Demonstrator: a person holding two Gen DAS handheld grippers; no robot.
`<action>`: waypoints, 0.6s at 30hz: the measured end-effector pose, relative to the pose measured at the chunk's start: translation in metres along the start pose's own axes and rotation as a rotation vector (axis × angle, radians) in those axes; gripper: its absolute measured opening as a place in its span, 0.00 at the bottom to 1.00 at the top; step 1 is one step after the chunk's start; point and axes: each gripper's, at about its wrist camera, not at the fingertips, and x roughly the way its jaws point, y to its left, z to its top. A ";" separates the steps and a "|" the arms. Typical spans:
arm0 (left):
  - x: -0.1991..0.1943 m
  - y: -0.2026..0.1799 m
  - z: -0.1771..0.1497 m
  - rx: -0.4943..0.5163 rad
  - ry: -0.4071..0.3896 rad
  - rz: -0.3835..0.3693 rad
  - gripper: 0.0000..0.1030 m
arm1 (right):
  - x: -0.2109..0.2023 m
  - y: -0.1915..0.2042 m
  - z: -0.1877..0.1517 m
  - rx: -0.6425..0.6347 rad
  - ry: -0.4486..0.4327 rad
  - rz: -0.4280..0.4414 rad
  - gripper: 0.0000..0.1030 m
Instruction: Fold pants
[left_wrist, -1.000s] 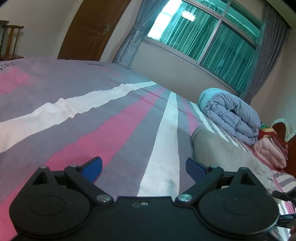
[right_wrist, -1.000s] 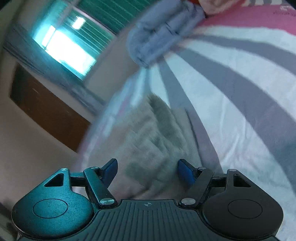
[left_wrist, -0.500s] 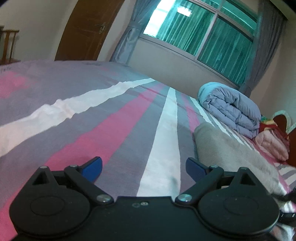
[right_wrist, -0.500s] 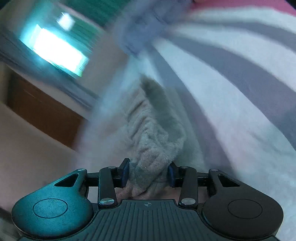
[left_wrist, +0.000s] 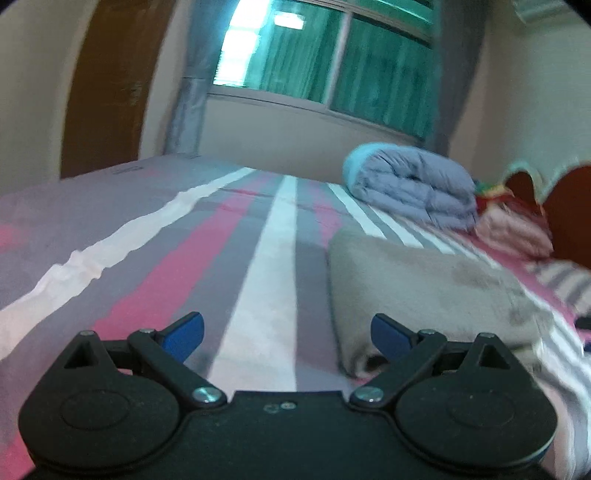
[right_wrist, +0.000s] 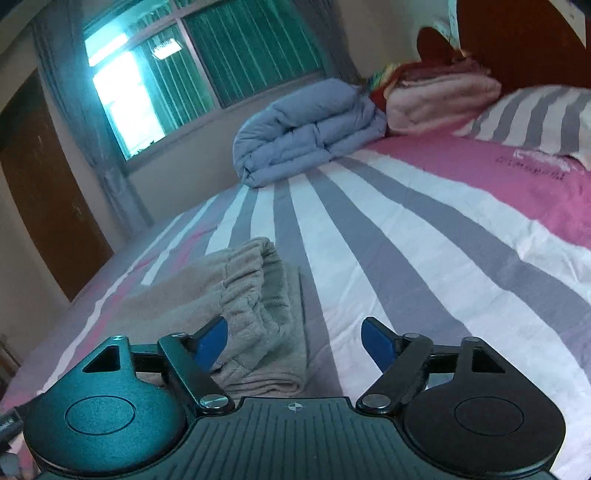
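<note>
The folded beige fleece pants (right_wrist: 255, 317) lie on the pink, grey and white striped bed sheet (right_wrist: 424, 258). The right gripper (right_wrist: 293, 341) has just been opening; its jaws stand spread, with only the right edge of the stack showing between them and neither blue pad pressing on it, most of the pants lying to its left. The left gripper (left_wrist: 287, 331) is spread too, over bare sheet, the pants (left_wrist: 424, 291) just beside its right finger. A rolled blue-grey quilt (right_wrist: 306, 129) sits well beyond.
</note>
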 end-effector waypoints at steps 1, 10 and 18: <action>0.000 -0.004 -0.001 0.023 0.013 -0.006 0.86 | -0.003 0.002 -0.001 -0.015 0.003 -0.001 0.77; 0.041 -0.012 -0.009 0.064 0.136 -0.011 0.84 | 0.012 -0.001 -0.001 -0.024 0.020 0.009 0.78; 0.023 0.006 -0.004 0.038 0.116 0.084 0.78 | 0.027 0.001 -0.006 -0.058 0.053 -0.027 0.78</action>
